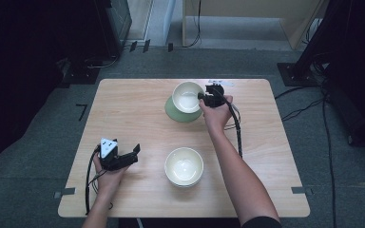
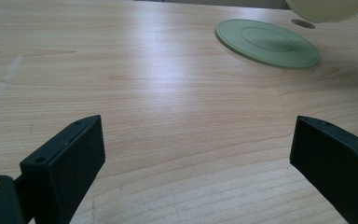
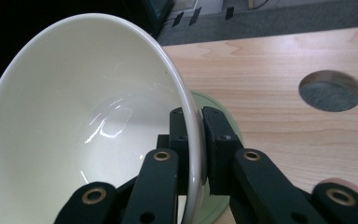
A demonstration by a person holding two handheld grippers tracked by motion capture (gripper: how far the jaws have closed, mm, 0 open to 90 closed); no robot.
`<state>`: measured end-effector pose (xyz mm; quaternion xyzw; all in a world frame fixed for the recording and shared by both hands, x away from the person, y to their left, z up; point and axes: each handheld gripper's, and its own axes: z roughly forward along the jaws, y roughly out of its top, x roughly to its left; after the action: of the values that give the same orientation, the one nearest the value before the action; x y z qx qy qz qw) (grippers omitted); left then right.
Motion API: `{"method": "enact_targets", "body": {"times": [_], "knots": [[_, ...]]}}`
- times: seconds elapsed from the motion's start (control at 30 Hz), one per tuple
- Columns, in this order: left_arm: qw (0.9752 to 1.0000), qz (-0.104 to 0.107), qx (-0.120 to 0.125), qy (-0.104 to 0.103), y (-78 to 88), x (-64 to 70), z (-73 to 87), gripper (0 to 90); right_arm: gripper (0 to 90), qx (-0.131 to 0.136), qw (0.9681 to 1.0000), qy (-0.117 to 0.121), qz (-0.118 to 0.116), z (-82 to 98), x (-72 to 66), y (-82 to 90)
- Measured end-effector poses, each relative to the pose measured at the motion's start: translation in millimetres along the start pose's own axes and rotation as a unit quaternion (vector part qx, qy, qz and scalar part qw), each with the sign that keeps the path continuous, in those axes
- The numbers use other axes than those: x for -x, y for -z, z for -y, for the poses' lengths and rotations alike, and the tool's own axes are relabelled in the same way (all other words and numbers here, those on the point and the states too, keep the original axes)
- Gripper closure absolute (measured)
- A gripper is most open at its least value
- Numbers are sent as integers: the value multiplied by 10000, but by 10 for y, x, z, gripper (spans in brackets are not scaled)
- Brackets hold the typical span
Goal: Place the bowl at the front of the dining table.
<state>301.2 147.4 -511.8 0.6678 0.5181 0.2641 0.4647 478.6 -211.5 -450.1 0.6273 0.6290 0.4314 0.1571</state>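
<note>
Right tool (image 3: 193,135) pinching glossy round cream bowl (image 3: 88,116) rim; left tool (image 2: 196,158) agape.

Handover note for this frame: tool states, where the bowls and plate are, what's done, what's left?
Right tool: shut on the rim of the cream bowl, held tilted above the green plate.
Left tool: open, holding nothing, low over bare table.
Second bowl sits near the table's front edge.
Done: bowl gripped.
Left, probably: set it down somewhere, perhaps on the plate or into the second bowl.
</note>
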Motion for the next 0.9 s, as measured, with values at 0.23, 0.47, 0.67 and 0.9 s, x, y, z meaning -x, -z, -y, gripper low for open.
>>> {"method": "enact_targets", "body": {"times": [0.23, 0.47, 0.67, 0.9], "knots": [[10000, 14, -27, 30, -7, -9, -6, 34, 841, -632, 9971, -414, 123, -79, -49, -191], [10000, 27, -41, 16, -9, -7, -7, 34, 841, -1111, 9895, -868, 332, -106, -31, -418], [10000, 44, -39, 40, -14, -12, -9, 34, 840, -1228, 9859, -1057, 422, -94, -8, -506], [10000, 48, -50, 30, -15, -10, -9, 35, 834, -1349, 9820, -1207, 540, -47, 16, -585]]}}
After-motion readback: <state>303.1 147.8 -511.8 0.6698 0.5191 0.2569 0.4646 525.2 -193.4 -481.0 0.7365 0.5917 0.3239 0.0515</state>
